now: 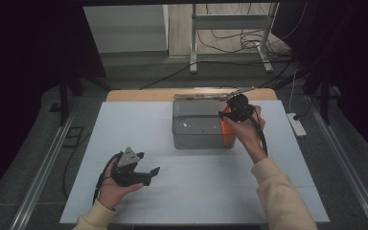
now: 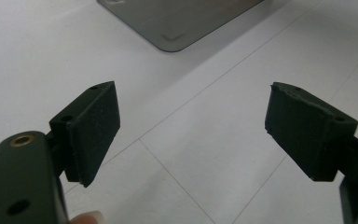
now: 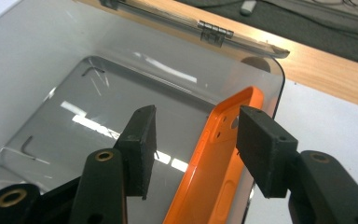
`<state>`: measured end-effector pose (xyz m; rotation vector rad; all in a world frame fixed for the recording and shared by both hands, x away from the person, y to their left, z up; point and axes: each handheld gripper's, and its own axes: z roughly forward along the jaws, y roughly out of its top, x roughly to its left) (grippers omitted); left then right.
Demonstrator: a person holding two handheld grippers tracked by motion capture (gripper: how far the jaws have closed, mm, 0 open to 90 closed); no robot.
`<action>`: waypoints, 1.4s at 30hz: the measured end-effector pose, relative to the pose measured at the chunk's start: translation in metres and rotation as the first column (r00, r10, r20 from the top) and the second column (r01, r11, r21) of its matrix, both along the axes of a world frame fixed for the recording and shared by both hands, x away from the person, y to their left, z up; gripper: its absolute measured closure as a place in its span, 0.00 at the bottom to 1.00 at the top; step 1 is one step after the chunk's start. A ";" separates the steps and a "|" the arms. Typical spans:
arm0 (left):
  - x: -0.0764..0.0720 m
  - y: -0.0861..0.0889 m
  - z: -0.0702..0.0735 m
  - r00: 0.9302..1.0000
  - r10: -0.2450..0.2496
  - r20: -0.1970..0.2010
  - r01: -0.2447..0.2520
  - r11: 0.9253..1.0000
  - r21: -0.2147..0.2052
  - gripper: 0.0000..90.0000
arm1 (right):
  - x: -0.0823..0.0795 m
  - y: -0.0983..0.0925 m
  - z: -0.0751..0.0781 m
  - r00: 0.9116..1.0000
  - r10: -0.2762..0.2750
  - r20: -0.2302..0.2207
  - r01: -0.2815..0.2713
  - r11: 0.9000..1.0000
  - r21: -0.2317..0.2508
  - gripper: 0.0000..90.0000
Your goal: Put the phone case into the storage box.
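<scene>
Right claw (image 3: 193, 149) spread, pads either side of the orange case (image 3: 214, 154) but not pressing it; the case stands on edge inside the clear box (image 3: 42, 70), leaning on the box's right wall, so the step in hand reads as letting go of it there. To do it well: hold the claw spread, lift straight up along the case so neither pad drags it over; clear the rim before swinging away; keep off the open lid (image 3: 200, 25) hinged at the far side. Left claw (image 2: 193, 133) spread and holding nothing, over bare table (image 2: 177, 177) just short of the box's near corner; best left parked.

Hard to make out: the case's lower end is cut off behind the claw; cannot tell whether it sits flat on the box floor. High view: right claw (image 1: 231, 111) covers most of the case (image 1: 226, 129); clear walls merge with reflections.
</scene>
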<state>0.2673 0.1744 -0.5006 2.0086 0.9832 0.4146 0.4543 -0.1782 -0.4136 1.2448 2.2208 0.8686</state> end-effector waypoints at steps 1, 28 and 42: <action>0.000 0.000 0.000 1.000 0.001 -0.002 -0.001 1.000 -0.003 0.20 | -0.002 -0.002 0.001 1.000 0.011 0.002 -0.011 1.000 0.003 0.52; 0.001 -0.001 -0.003 1.000 -0.003 -0.014 0.002 1.000 -0.017 0.20 | -0.039 -0.023 0.013 0.972 0.210 0.107 -0.225 0.963 0.149 0.33; 0.000 -0.001 -0.003 1.000 0.002 -0.016 -0.002 1.000 -0.015 0.20 | -0.068 -0.035 0.010 0.950 0.265 0.168 -0.293 0.940 0.176 0.29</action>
